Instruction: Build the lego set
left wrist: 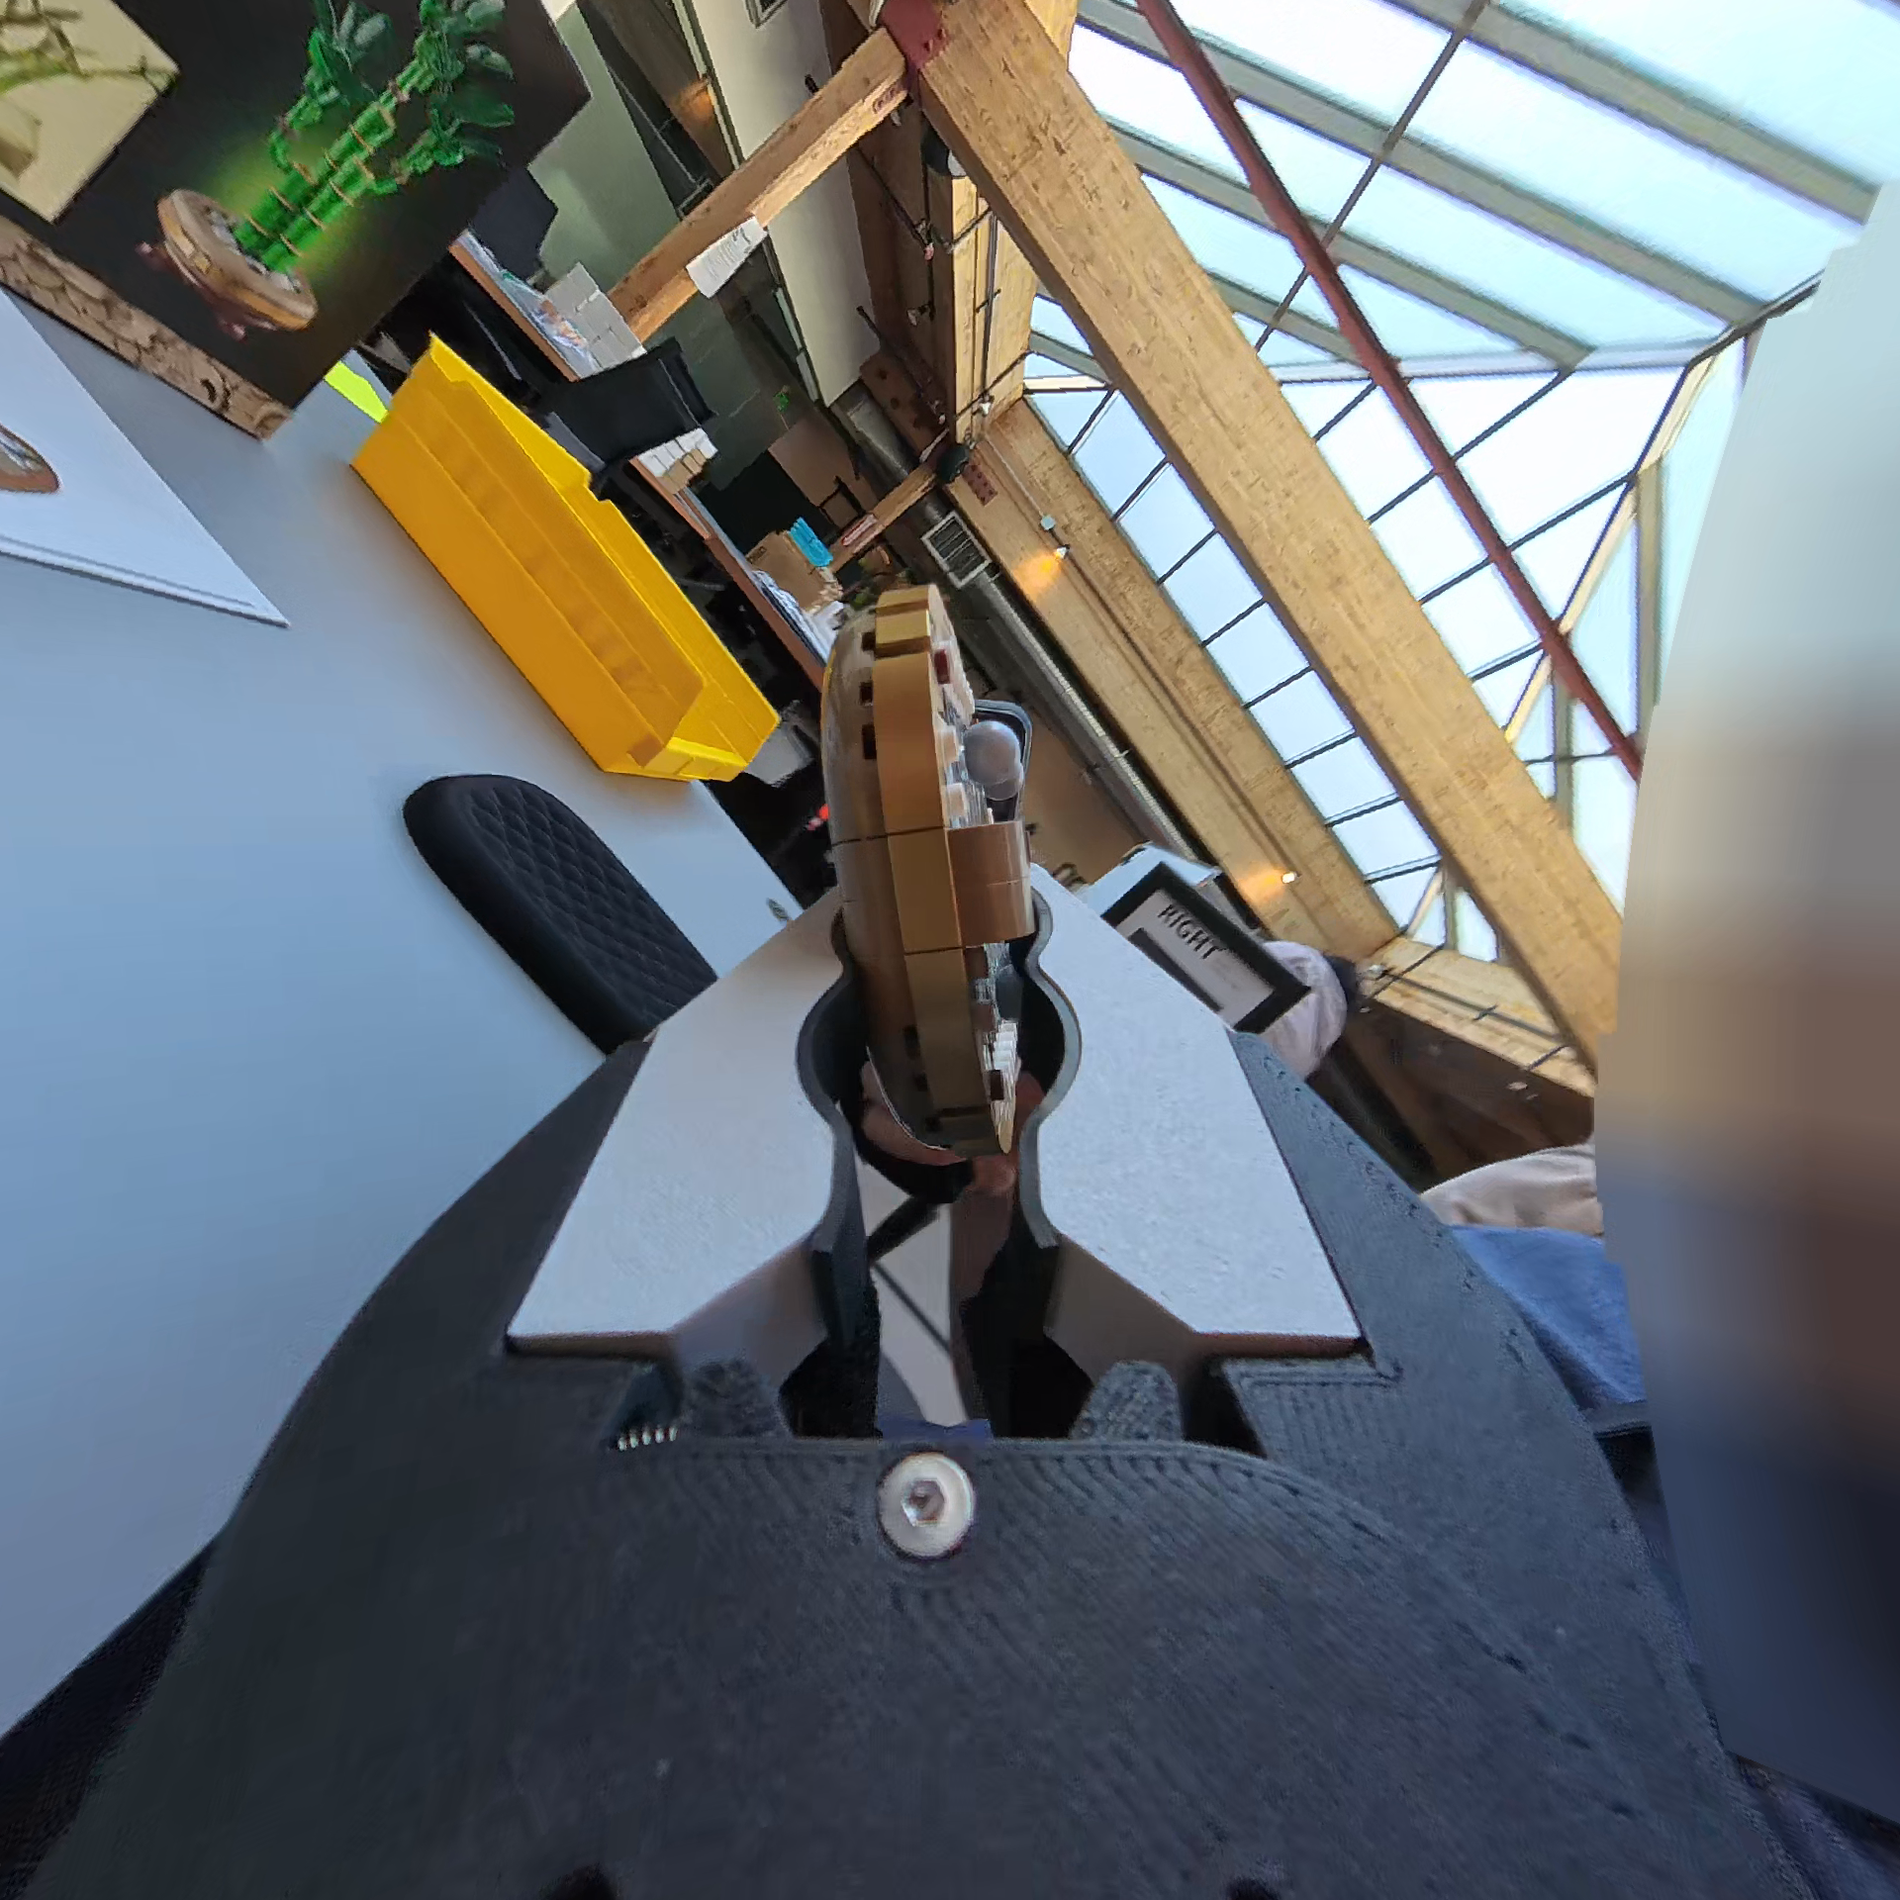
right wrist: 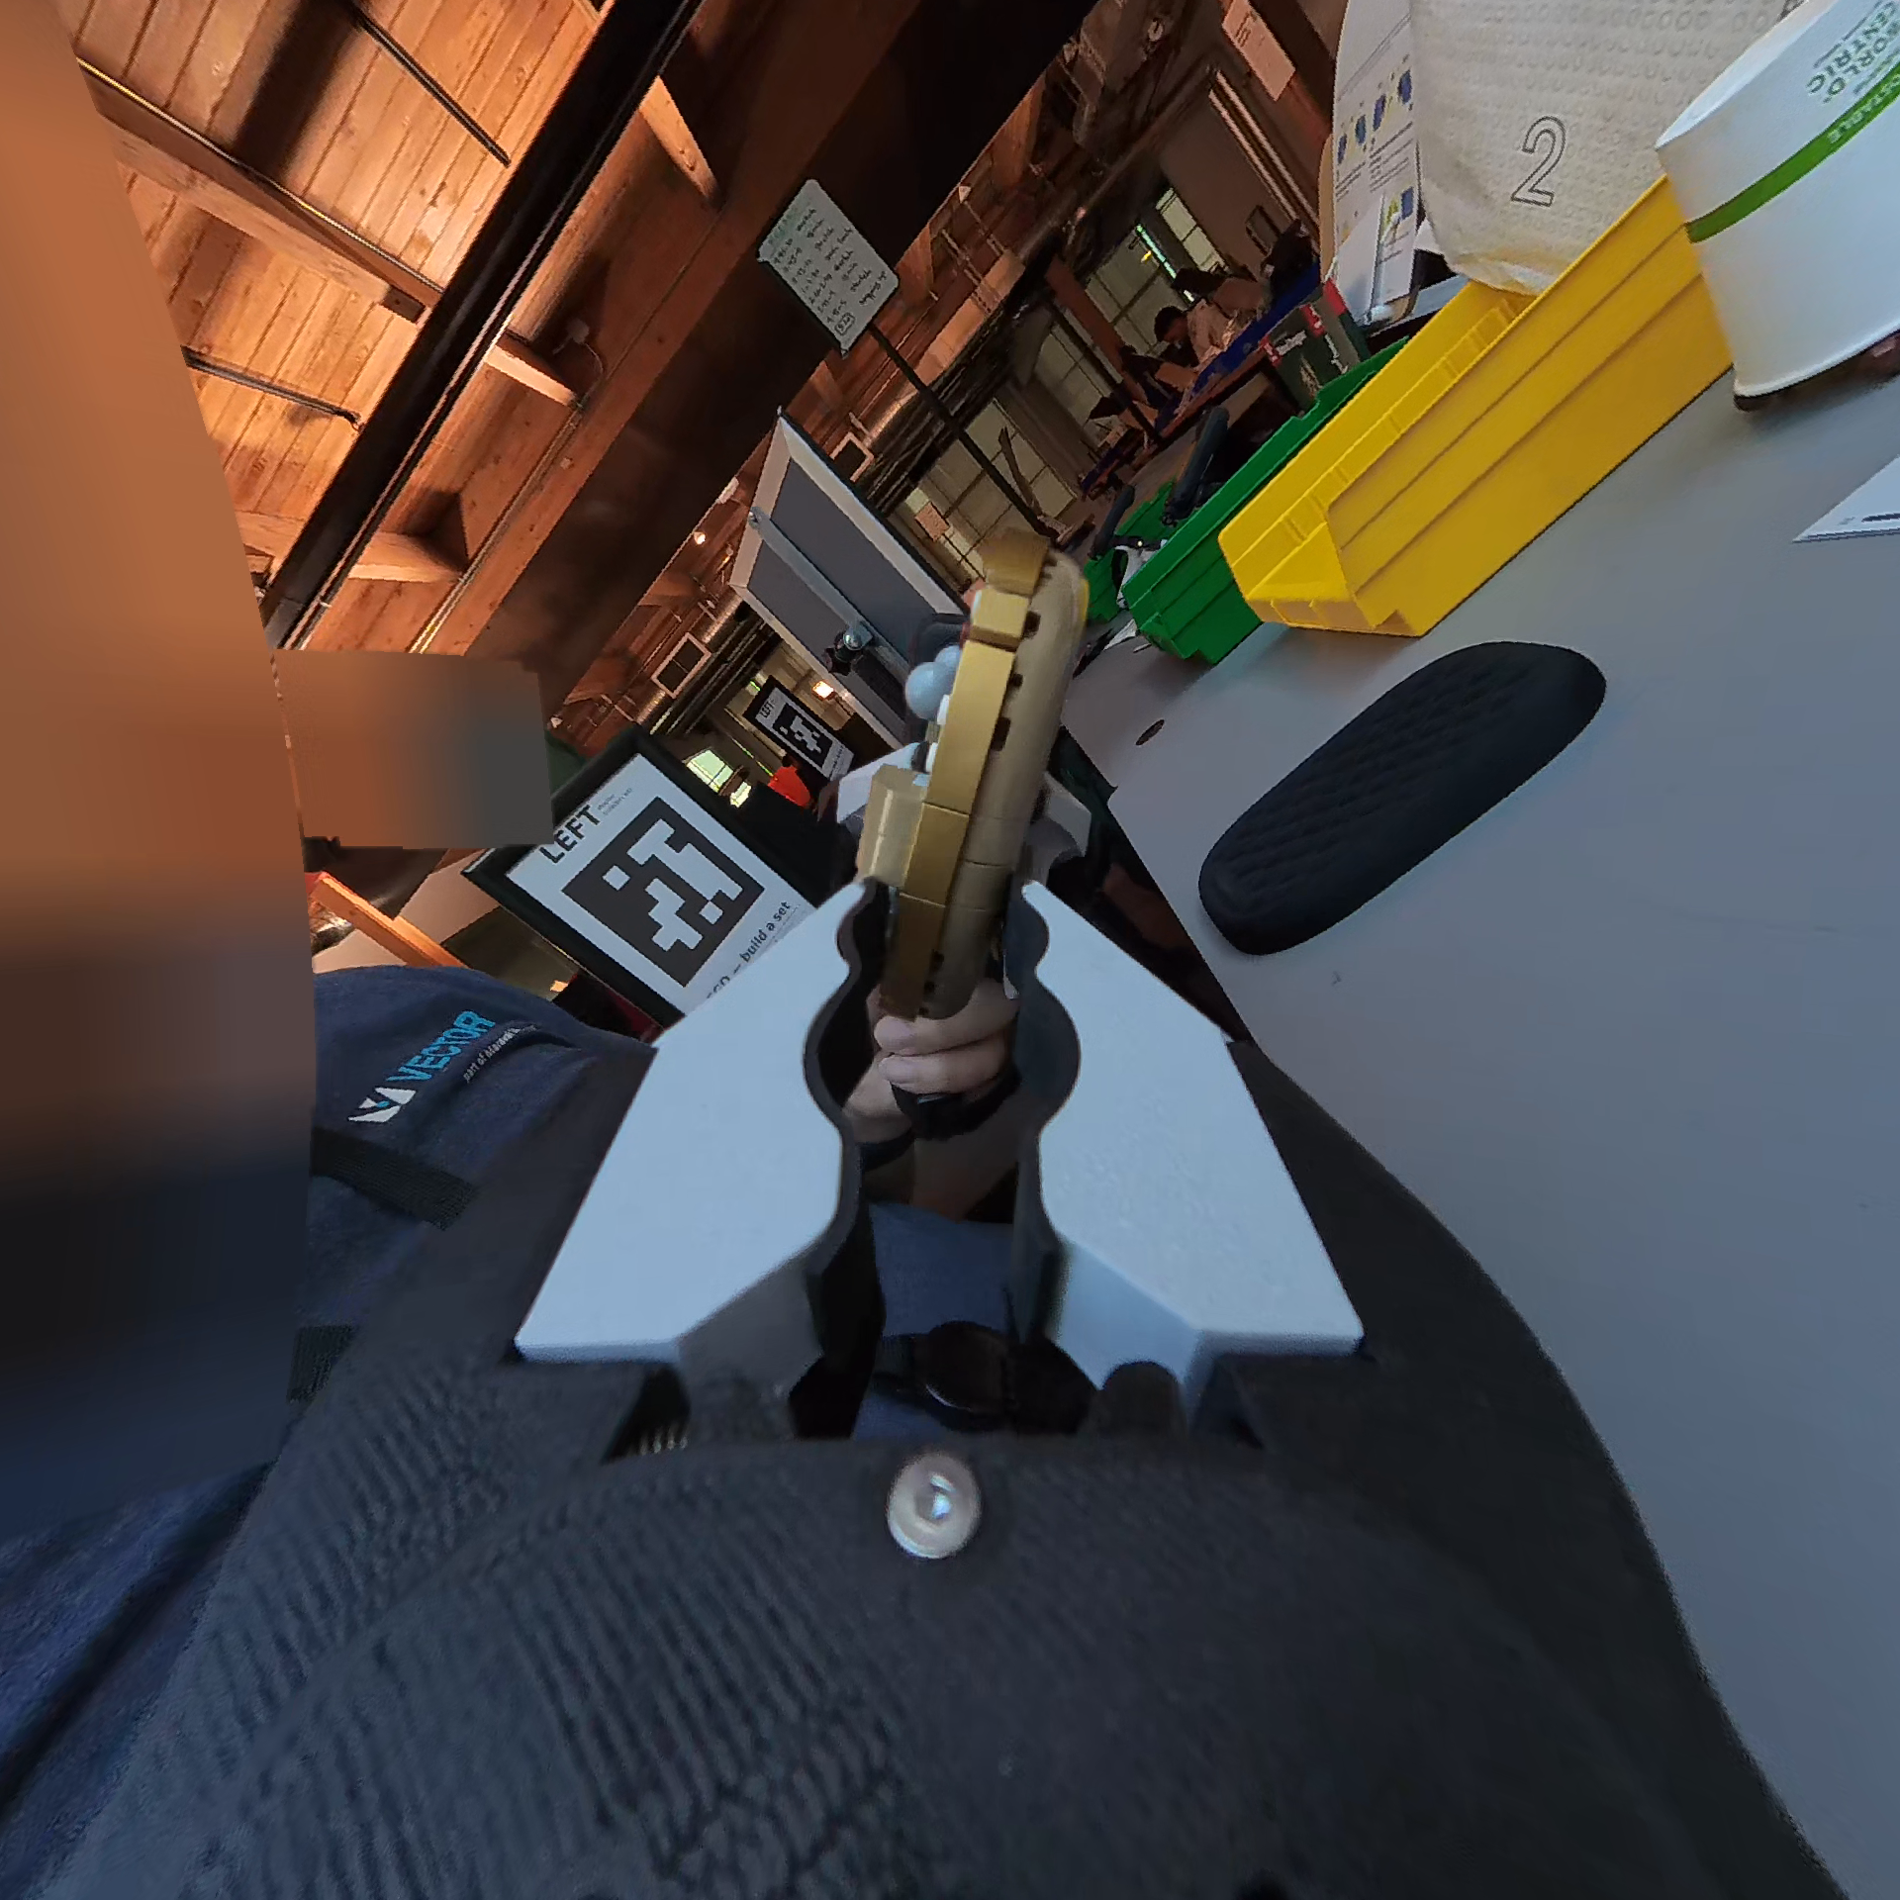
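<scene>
A round gold-tan lego base [left wrist: 915, 823] with white and grey pieces on one face is held on edge in the air, off the table's side. My left gripper [left wrist: 936, 905] is shut on its lower rim. My right gripper [right wrist: 946, 900] is shut on the same base [right wrist: 987, 761] from the opposite side. The left gripper's tag plate [right wrist: 658, 874] shows in the right wrist view, and the right gripper's tag plate [left wrist: 1203, 951] shows in the left wrist view. A hand [right wrist: 946, 1059] shows behind the base.
The grey table [left wrist: 206, 925] carries a black padded rest [left wrist: 555, 905], a yellow bin [left wrist: 555, 576], the set's box [left wrist: 288, 175] and a booklet [left wrist: 103, 514]. The right wrist view shows the pad [right wrist: 1398, 792], yellow bin [right wrist: 1470, 452], green bin [right wrist: 1223, 555], white cup [right wrist: 1810, 206] and a numbered bag [right wrist: 1522, 134].
</scene>
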